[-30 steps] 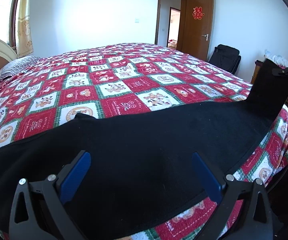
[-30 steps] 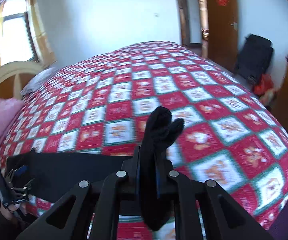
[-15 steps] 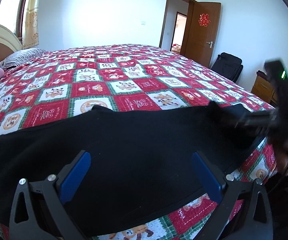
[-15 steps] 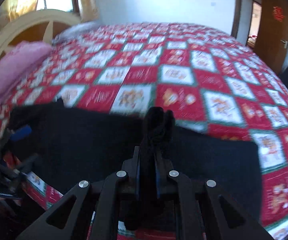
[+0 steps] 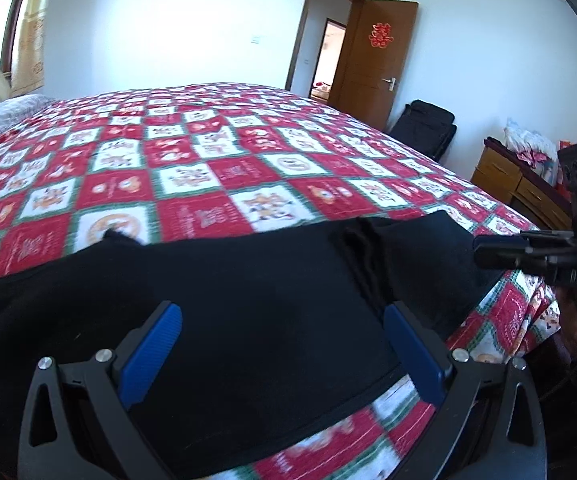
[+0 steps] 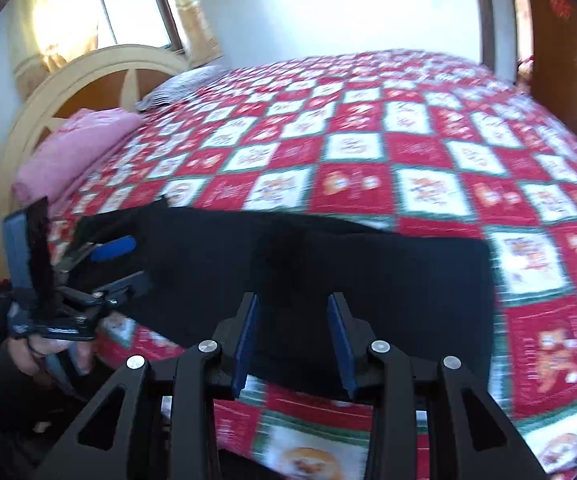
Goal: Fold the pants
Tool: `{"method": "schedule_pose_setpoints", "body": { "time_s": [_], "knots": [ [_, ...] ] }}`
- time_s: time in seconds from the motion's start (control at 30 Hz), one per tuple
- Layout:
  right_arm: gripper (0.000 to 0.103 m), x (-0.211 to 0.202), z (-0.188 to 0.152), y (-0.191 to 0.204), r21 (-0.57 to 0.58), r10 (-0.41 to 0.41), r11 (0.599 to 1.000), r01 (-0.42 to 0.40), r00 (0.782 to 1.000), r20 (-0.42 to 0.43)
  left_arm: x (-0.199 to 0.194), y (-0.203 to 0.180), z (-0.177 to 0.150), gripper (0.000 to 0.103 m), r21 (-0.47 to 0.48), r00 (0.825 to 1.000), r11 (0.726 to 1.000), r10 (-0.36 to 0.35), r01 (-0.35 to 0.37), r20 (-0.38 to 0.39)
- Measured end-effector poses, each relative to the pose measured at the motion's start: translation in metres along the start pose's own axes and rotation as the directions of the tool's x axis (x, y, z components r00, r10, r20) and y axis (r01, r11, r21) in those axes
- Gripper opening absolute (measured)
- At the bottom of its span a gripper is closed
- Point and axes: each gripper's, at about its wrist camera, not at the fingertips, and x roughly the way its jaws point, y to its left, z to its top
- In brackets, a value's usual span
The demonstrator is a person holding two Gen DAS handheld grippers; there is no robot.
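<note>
Black pants (image 5: 248, 300) lie along the near edge of the bed's red-and-white checked quilt (image 5: 208, 168). Their right end is folded back over the rest, with creases at the fold (image 5: 368, 256). My left gripper (image 5: 282, 344) stands open over the cloth, blue pads wide apart and nothing pinched. At the right edge of the left wrist view, my right gripper (image 5: 482, 250) shows side-on, over the folded end. In the right wrist view the right gripper (image 6: 292, 336) has its jaws opening just above the pants (image 6: 368, 280). The pads press on nothing. The left gripper (image 6: 128, 266) is at the pants' far left end.
A pink blanket (image 6: 76, 148), a grey pillow (image 6: 184, 84) and a cream headboard (image 6: 88, 68) are at the bed's head. A brown door (image 5: 376, 60), a black bag (image 5: 424, 128) and a wooden cabinet (image 5: 520, 188) stand past the foot. A hand (image 6: 40, 352) grips the left tool.
The right gripper has come down and across with the pants' end, laid it over the rest, and its jaws have parted off the cloth. The left gripper stays open over the pants.
</note>
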Motion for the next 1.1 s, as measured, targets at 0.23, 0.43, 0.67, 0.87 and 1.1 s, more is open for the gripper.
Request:
{"method": "schedule_pose_setpoints", "body": {
  "time_s": [0.23, 0.43, 0.67, 0.87, 1.1],
  "knots": [
    [0.038, 0.04, -0.009, 0.038, -0.102, 0.057, 0.993, -0.061, 0.997, -0.048, 0.007, -0.008, 0.009, 0.103, 0.013, 1.0, 1.0, 0.021, -0.021, -0.009],
    [0.011, 0.061, -0.021, 0.047, -0.151, 0.0, 0.988, -0.013, 0.997, -0.083, 0.011, 0.002, 0.005, 0.103, -0.019, 0.999, 0.999, 0.033, -0.033, -0.026],
    [0.009, 0.054, -0.023, 0.052, -0.166, 0.006, 0.986, -0.019, 0.997, -0.078, 0.012, -0.007, 0.009, 0.103, -0.001, 1.0, 1.0, 0.002, -0.002, -0.026],
    [0.03, 0.053, -0.027, 0.048, -0.173, 0.031, 0.984, -0.05, 0.994, -0.107, 0.025, -0.023, 0.015, 0.102, 0.02, 0.998, 0.998, -0.051, 0.052, -0.047],
    [0.041, -0.009, -0.031, -0.018, 0.019, -0.078, 0.997, 0.076, 0.99, 0.116, 0.057, -0.047, 0.021, 0.076, 0.01, 0.983, 0.99, -0.138, 0.14, -0.122]
  ]
}}
